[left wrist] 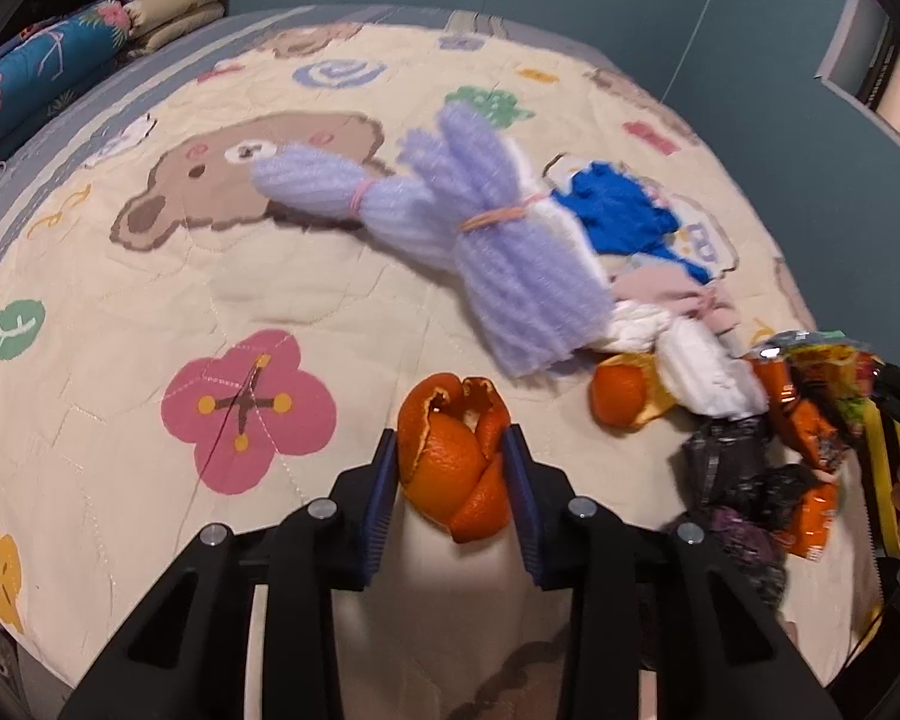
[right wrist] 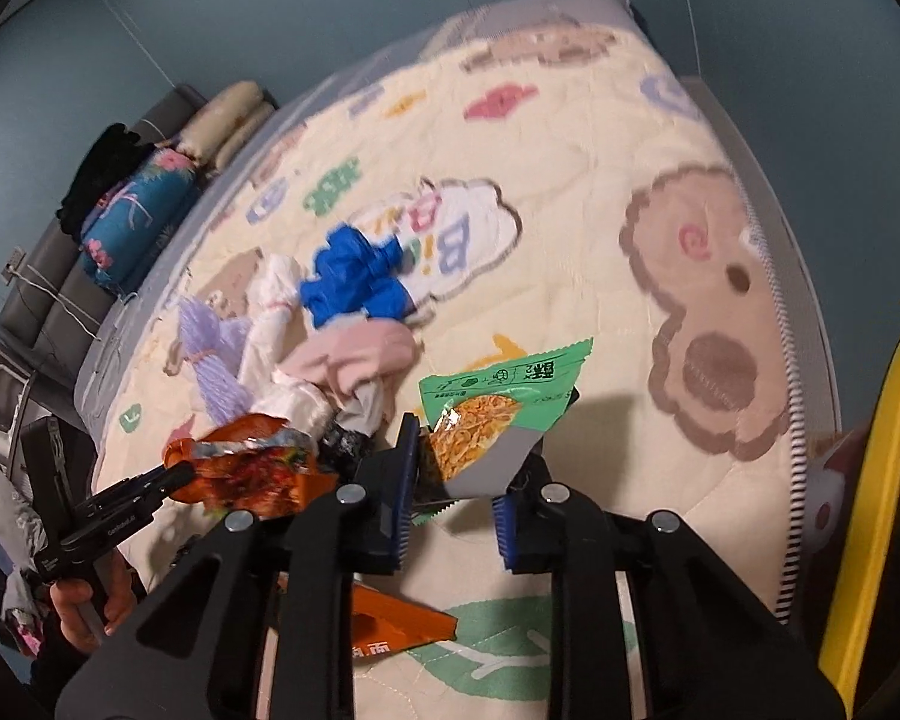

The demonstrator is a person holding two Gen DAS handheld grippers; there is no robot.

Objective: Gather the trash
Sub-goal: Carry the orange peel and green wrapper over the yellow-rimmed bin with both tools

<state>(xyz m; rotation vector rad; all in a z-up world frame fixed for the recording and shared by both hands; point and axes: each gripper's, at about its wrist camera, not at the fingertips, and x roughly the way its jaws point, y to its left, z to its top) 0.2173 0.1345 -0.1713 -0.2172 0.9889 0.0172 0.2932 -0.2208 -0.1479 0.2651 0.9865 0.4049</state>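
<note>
An orange peel (left wrist: 456, 468) is clamped between the blue pads of the left gripper (left wrist: 453, 480), held just above the quilted bed (left wrist: 150, 276). A green snack wrapper (right wrist: 498, 402) sits between the fingers of the right gripper (right wrist: 453, 495); only the left pad appears to touch it and the right pad looks apart from it, so a firm hold cannot be told. More trash is seen on the bed: a second orange peel (left wrist: 621, 396) beside the clothes, an orange crumpled wrapper (right wrist: 252, 468) and a dark wrapper (left wrist: 732, 480) near the bed edge, and an orange packet (right wrist: 402, 624) lying under the right gripper. Clothes not to be collected lie in a heap: a lilac knit bundle (left wrist: 498, 228), a blue garment (right wrist: 354, 282), a pink garment (right wrist: 354, 360), white cloth (left wrist: 690, 354). For the step in hand, the peel should be kept squeezed lightly so the curled flaps are not shed, and the wrapper should be pinched fully before it is carried, since thin foil is likely to slip. No bin or bag is seen in either view, so contents cannot be reported; a yellow-and-black object (right wrist: 870, 480) at the right edge is not identifiable. Folded bedding (left wrist: 60, 60) is stacked at the far end of the bed.
</note>
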